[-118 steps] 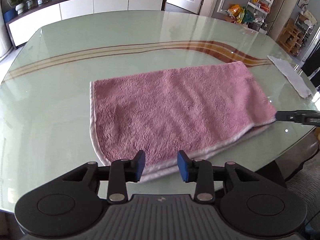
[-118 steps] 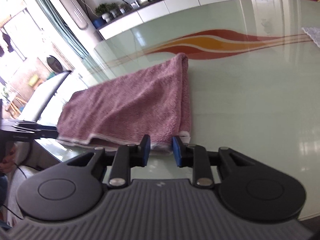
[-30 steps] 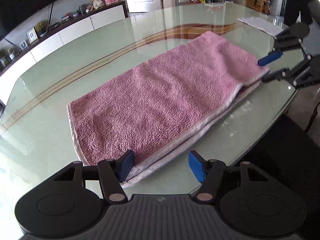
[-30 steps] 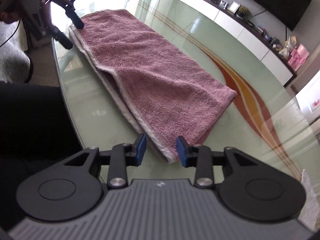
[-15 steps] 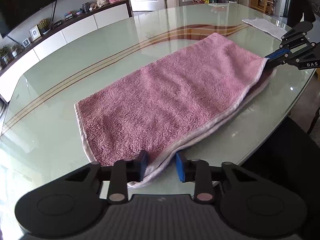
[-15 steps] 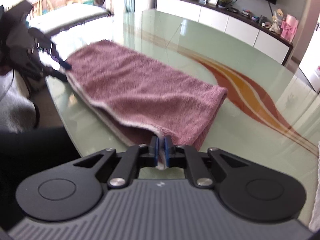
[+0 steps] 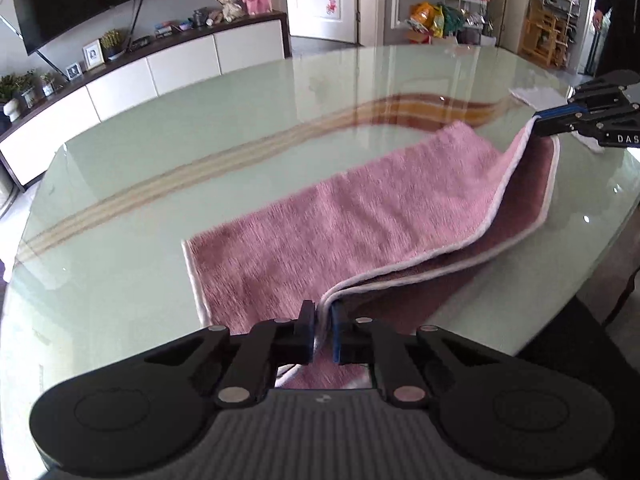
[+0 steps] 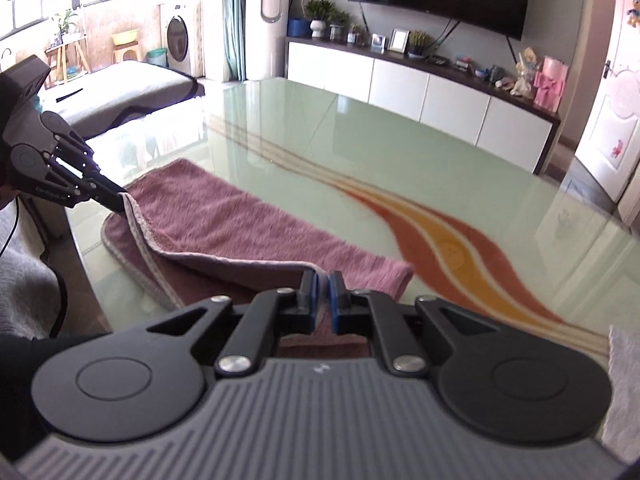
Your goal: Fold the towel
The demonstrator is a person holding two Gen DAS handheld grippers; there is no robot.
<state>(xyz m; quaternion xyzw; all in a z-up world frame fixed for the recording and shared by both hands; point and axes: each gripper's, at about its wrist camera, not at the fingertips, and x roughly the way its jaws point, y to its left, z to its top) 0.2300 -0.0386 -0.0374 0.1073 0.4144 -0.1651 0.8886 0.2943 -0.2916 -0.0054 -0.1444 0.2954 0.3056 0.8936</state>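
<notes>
A pink towel [image 7: 360,232] with a white hem lies folded lengthwise on the glass table [image 7: 200,160]. My left gripper [image 7: 323,322] is shut on the towel's near corner, both layers pinched and raised off the glass. At the far right in the left wrist view, my right gripper [image 7: 538,122] holds the opposite corner lifted. In the right wrist view my right gripper [image 8: 323,294] is shut on the towel [image 8: 240,224] edge, and the left gripper [image 8: 120,202] pinches the far corner at the left. The near long edge hangs between both grippers above the table.
A white cloth [image 7: 536,96] lies on the table past the right gripper, also seen as a white cloth [image 8: 624,384] at the right edge. A white sideboard [image 8: 420,88] stands behind the table. The table's near rim [image 7: 592,264] curves close to the towel. A person [image 7: 616,12] stands far right.
Both grippers closed on the towel's near corners and lifted them, so the near long edge now hangs above the glass. Earlier the left gripper stood open around the corner.
</notes>
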